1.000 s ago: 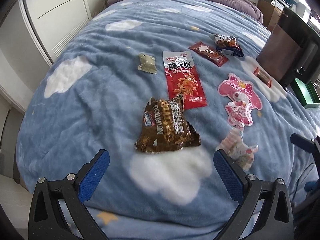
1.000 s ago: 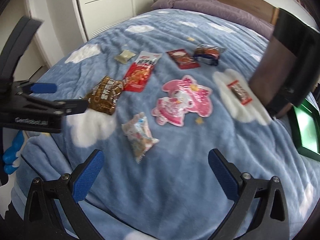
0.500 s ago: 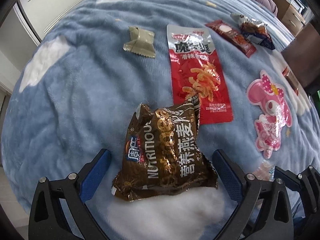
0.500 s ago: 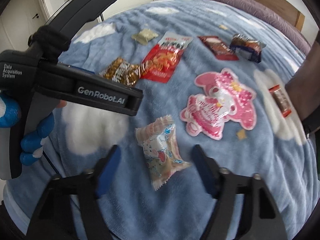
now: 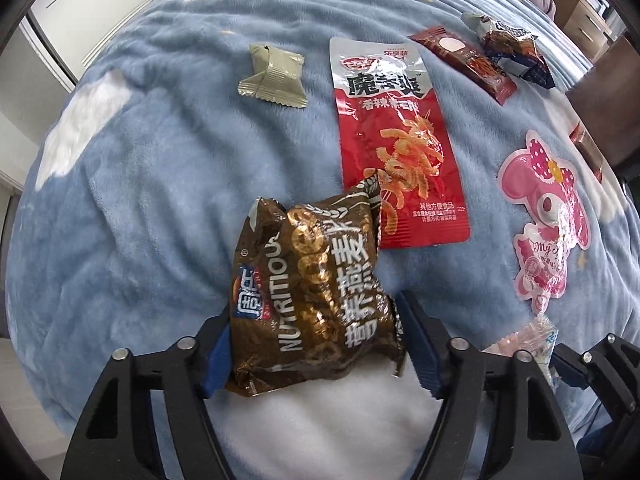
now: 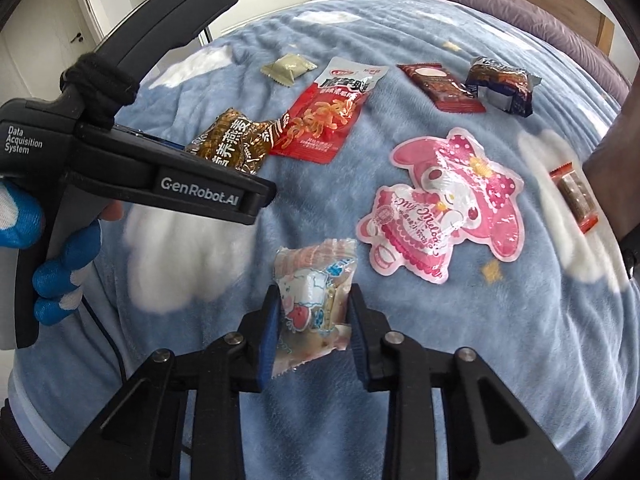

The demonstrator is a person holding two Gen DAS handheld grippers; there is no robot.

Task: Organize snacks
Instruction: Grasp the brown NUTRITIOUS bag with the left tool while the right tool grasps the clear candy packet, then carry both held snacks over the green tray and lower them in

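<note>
Left gripper (image 5: pixel 316 344): closed around the near end of the brown oat snack bag (image 5: pixel 316 284), blue pads pressed against both of its sides; the bag looks to rest on the blanket, lifted or not I cannot tell.
Right gripper (image 6: pixel 314 328): clamped on the small cartoon-print packet (image 6: pixel 314 296), pads squeezing its 2 long edges at the near middle of the bed.
Blanket (image 5: pixel 160 184): blue fleece with white clouds, covering the bed where every snack lies.
Red spicy strip pack (image 5: pixel 394 136): flat, just beyond the brown bag, whose far corner overlaps its near left edge.
Olive-green sachet (image 5: pixel 274 76): far left, apart from the rest.
Dark red wrapper (image 5: pixel 466 62): far right, touching a crumpled dark blue pack (image 5: pixel 512 48).
Pink character pouch (image 6: pixel 444 204): right of centre, flat and untouched.
Small orange-edged bar (image 6: pixel 574 196): far right edge, near a dark object I cannot identify.
Progress: early, by my reading; 8 snacks are visible, all spread loosely with no sorted group or container in sight, and only 2 are gripped.
Left to do: probably carry these 2 to a chosen spot, then gather the other 6.
Risk: raising the brown bag may drag the red pack it overlaps.
</note>
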